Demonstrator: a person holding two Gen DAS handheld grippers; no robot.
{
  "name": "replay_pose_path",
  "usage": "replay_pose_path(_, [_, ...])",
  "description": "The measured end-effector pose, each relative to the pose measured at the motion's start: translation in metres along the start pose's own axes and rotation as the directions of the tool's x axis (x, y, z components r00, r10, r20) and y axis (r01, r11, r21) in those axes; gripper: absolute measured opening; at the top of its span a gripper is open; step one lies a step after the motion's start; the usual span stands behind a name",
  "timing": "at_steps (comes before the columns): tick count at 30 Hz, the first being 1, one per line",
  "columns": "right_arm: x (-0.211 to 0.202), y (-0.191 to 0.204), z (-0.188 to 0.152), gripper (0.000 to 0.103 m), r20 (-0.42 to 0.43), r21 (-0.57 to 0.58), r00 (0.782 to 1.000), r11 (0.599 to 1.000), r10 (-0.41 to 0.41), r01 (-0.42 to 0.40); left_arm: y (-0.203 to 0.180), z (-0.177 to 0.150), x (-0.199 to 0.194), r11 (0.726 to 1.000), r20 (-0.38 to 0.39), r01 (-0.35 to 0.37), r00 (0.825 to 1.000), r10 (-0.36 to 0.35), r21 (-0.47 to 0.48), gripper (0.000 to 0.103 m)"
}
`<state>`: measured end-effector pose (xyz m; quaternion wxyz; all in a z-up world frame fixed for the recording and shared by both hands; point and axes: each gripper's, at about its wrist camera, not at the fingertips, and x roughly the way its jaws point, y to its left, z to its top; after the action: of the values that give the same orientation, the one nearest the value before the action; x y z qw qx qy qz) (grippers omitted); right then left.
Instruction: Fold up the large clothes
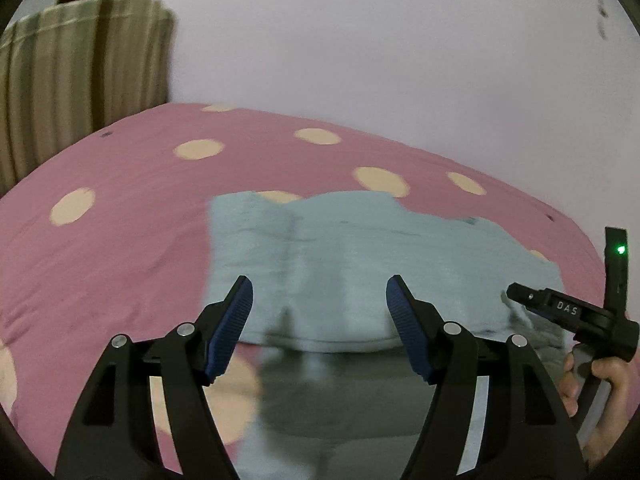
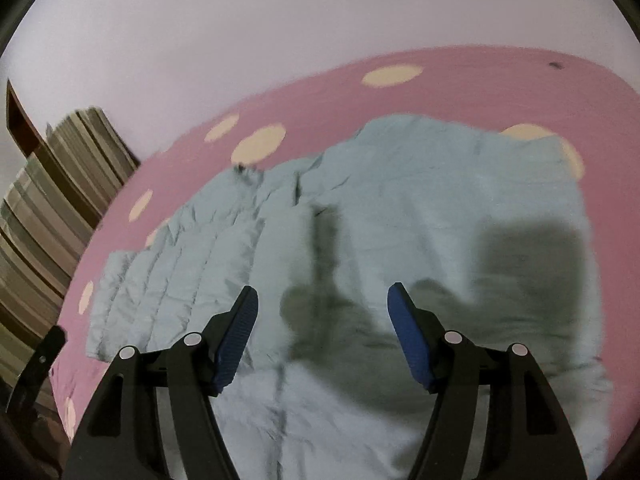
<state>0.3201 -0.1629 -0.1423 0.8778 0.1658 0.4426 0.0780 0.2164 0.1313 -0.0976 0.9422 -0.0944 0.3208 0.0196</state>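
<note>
While the left wrist camera is looking forward along its own fingers, the left gripper [image 1: 319,294] is hovering over the near edge of a pale blue-grey quilted garment [image 1: 360,256], its jaws standing wide apart with nothing between the blue ribbed pads [image 1: 230,328]. That garment is lying spread on a pink bedcover with cream dots [image 1: 120,216], which is filling most of the lower half of the view and meeting a plain pale wall [image 1: 360,48] behind. A striped, olive-and-cream folded stack [image 1: 80,68] is sitting at the far left end of the bed. At the right edge the right gripper [image 1: 516,293] is showing from the side (its tip is just over the garment's right-hand part), a green light glowing on its upright bar, and a hand [image 1: 600,392] is gripping its handle below.

From the right wrist camera, the right gripper [image 2: 323,304] is hanging above the middle of the same quilted garment [image 2: 420,208], jaws likewise wide open and holding nothing; the cloth is lying beneath the pads, not between them. Dark shadows are falling on the fabric just ahead of the fingers. A quilted sleeve or side panel [image 2: 168,280] is stretching out flat towards the left, resting on the pink bedcover [image 2: 320,96]. The striped stack [image 2: 60,200] is standing at the far left, and a black piece of the other tool [image 2: 38,364] is poking in at the lower left edge.
</note>
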Motion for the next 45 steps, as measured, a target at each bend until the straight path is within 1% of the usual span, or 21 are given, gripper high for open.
replay_pose_path(1, [0.010, 0.005, 0.000, 0.065, -0.020, -0.004, 1.000, 1.000, -0.008, 0.008, 0.012, 0.000, 0.000, 1.000, 0.001, -0.019, 1.000, 0.019, -0.016, 0.069])
replay_pose_path(3, [0.023, 0.014, -0.002, 0.025, -0.048, -0.025, 0.999, 1.000, -0.018, 0.017, 0.028, -0.001, 0.000, 0.999, 0.000, -0.041, 0.999, 0.041, -0.028, 0.069])
replay_pose_path(4, [0.028, 0.019, -0.004, 0.019, -0.066, -0.043, 0.998, 0.999, -0.014, 0.011, 0.033, 0.000, -0.001, 0.998, -0.001, -0.048, 0.999, 0.048, -0.030, 0.069])
replay_pose_path(5, [0.030, 0.028, -0.006, 0.011, -0.069, -0.070, 0.998, 0.998, -0.007, 0.002, 0.038, 0.002, 0.002, 0.998, -0.001, -0.058, 0.998, 0.058, -0.033, 0.069])
replay_pose_path(6, [0.027, 0.032, -0.006, 0.010, -0.055, -0.092, 0.998, 0.996, -0.013, 0.008, 0.045, 0.003, 0.003, 0.997, 0.001, -0.068, 0.998, 0.068, -0.039, 0.069])
replay_pose_path(9, [0.006, 0.040, -0.001, 0.009, 0.029, -0.143, 0.998, 0.988, -0.051, 0.055, 0.057, 0.010, 0.007, 0.995, 0.004, -0.074, 0.997, 0.075, -0.065, 0.069])
replay_pose_path(12, [-0.022, 0.029, 0.010, 0.009, 0.115, -0.152, 0.989, 0.982, -0.094, 0.111, 0.058, 0.017, 0.013, 0.995, 0.007, -0.069, 0.998, 0.070, -0.070, 0.069])
replay_pose_path(15, [-0.035, 0.007, 0.020, 0.009, 0.135, -0.137, 0.982, 0.979, -0.134, 0.152, 0.048, 0.021, 0.027, 0.997, -0.012, -0.048, 0.999, 0.047, -0.061, 0.069])
replay_pose_path(18, [-0.037, -0.025, 0.025, 0.009, 0.126, -0.101, 0.973, 0.973, -0.194, 0.207, 0.030, 0.022, 0.049, 0.999, -0.049, -0.028, 0.998, 0.026, -0.032, 0.069])
replay_pose_path(21, [-0.037, -0.061, 0.024, 0.009, 0.092, -0.032, 0.974, 0.977, -0.206, 0.210, 0.009, 0.020, 0.072, 1.000, -0.094, -0.013, 0.996, 0.012, -0.005, 0.069])
replay_pose_path(25, [-0.027, -0.094, 0.020, 0.009, 0.049, 0.023, 0.972, 0.973, -0.229, 0.229, -0.008, 0.015, 0.096, 0.999, -0.135, -0.026, 0.990, 0.031, 0.038, 0.069])
replay_pose_path(28, [-0.016, -0.107, 0.014, 0.009, 0.021, 0.041, 0.974, 0.973, -0.227, 0.226, -0.014, 0.010, 0.109, 0.997, -0.165, -0.046, 0.985, 0.055, 0.058, 0.069])
replay_pose_path(32, [-0.015, -0.114, 0.004, 0.009, 0.010, 0.051, 0.975, 0.974, -0.222, 0.221, -0.016, 0.004, 0.121, 0.994, -0.197, -0.074, 0.976, 0.090, 0.083, 0.069])
replay_pose_path(36, [-0.016, -0.117, 0.002, 0.012, 0.011, 0.052, 0.976, 0.975, -0.216, 0.215, -0.016, -0.001, 0.126, 0.993, -0.216, -0.078, 0.972, 0.097, 0.093, 0.069])
replay_pose_path(37, [-0.016, -0.117, 0.003, 0.013, 0.010, 0.051, 0.977, 0.976, -0.213, 0.212, -0.015, -0.001, 0.125, 0.993, -0.215, -0.076, 0.972, 0.094, 0.091, 0.069])
replay_pose_path(39, [-0.024, -0.116, 0.004, 0.020, 0.010, 0.055, 0.976, 0.975, -0.216, 0.216, -0.012, 0.002, 0.117, 0.993, -0.203, -0.080, 0.975, 0.096, 0.083, 0.069])
replay_pose_path(40, [-0.033, -0.114, 0.005, 0.022, 0.024, 0.059, 0.975, 0.974, -0.220, 0.218, -0.012, 0.004, 0.112, 0.994, -0.189, -0.079, 0.978, 0.093, 0.078, 0.069])
replay_pose_path(41, [-0.038, -0.112, 0.007, 0.027, 0.045, 0.060, 0.974, 0.974, -0.222, 0.219, -0.012, 0.008, 0.103, 0.995, -0.160, -0.072, 0.984, 0.083, 0.072, 0.069])
replay_pose_path(42, [-0.047, -0.108, 0.010, 0.031, 0.079, 0.060, 0.972, 0.974, -0.223, 0.218, -0.013, 0.013, 0.097, 0.995, -0.134, -0.066, 0.988, 0.075, 0.071, 0.069])
replay_pose_path(44, [-0.055, -0.100, 0.017, 0.031, 0.117, 0.053, 0.970, 0.977, -0.213, 0.208, -0.020, 0.023, 0.090, 0.996, -0.101, -0.048, 0.993, 0.056, 0.075, 0.069])
replay_pose_path(45, [-0.054, -0.096, 0.022, 0.031, 0.118, 0.047, 0.973, 0.979, -0.201, 0.196, -0.023, 0.027, 0.090, 0.996, -0.097, -0.038, 0.994, 0.046, 0.079, 0.069])
